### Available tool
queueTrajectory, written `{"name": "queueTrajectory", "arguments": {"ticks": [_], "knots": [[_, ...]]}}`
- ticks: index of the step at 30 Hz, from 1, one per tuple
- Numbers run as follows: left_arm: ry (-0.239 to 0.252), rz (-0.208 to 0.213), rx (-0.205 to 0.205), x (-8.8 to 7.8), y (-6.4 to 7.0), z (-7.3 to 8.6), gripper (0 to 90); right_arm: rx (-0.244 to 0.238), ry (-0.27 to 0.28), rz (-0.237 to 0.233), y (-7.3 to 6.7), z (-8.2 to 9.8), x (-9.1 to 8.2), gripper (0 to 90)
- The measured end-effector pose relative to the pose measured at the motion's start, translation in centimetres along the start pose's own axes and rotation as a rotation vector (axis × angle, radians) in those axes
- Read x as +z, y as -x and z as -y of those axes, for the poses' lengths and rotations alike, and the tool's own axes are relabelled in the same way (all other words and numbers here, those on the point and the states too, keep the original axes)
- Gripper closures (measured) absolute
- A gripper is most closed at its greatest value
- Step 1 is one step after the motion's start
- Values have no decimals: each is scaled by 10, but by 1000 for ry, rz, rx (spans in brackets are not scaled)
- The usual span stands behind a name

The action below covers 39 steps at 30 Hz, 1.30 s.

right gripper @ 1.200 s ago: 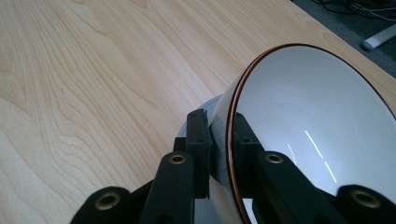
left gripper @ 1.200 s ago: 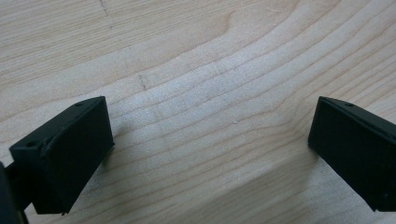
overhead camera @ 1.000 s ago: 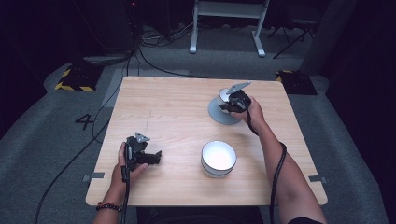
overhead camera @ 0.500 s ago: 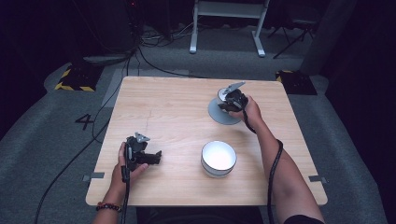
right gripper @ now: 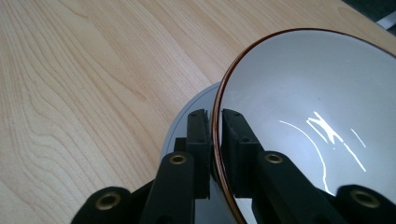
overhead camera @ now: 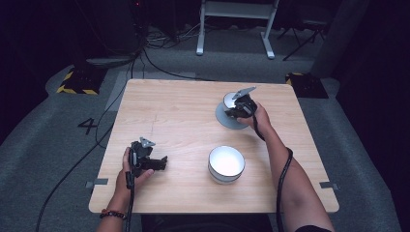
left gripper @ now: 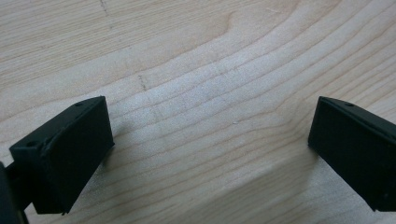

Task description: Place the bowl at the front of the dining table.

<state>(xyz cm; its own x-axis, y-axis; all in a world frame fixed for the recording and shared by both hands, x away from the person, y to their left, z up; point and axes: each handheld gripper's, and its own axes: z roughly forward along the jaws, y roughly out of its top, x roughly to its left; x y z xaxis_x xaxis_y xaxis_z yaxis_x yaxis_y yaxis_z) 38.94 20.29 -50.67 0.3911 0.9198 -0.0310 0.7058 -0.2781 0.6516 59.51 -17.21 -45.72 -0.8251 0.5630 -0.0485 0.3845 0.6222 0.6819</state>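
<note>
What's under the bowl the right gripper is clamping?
A grey plate sits beneath the bowl; its edge shows left of the rim that the right gripper pinches. The bowl covers the rest, so anything else on it is hidden.

Two bowls are sitting on one wooden table (overhead camera: 183, 106): one brown-rimmed bowl (overhead camera: 231, 102) is being pinched at the right gripper (overhead camera: 237, 110), one white bowl (overhead camera: 226, 164) is lying between both grippers, and one grey plate (overhead camera: 227, 118) is resting under the pinched bowl.
</note>
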Motion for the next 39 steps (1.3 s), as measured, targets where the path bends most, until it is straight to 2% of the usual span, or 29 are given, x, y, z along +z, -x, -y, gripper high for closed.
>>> {"name": "queueTrajectory", "arguments": {"ticks": [5, 24, 39], "knots": [[1, 0, 0, 0, 0, 0, 1, -4, -5, 4, -3, 3, 4, 787], [1, 1, -3, 0, 0, 0, 1, 22, 9, 3, -3, 5, 5, 742], [0, -1, 1, 0, 0, 0, 0, 6, -19, 22, -1, 6, 2, 693]]}}
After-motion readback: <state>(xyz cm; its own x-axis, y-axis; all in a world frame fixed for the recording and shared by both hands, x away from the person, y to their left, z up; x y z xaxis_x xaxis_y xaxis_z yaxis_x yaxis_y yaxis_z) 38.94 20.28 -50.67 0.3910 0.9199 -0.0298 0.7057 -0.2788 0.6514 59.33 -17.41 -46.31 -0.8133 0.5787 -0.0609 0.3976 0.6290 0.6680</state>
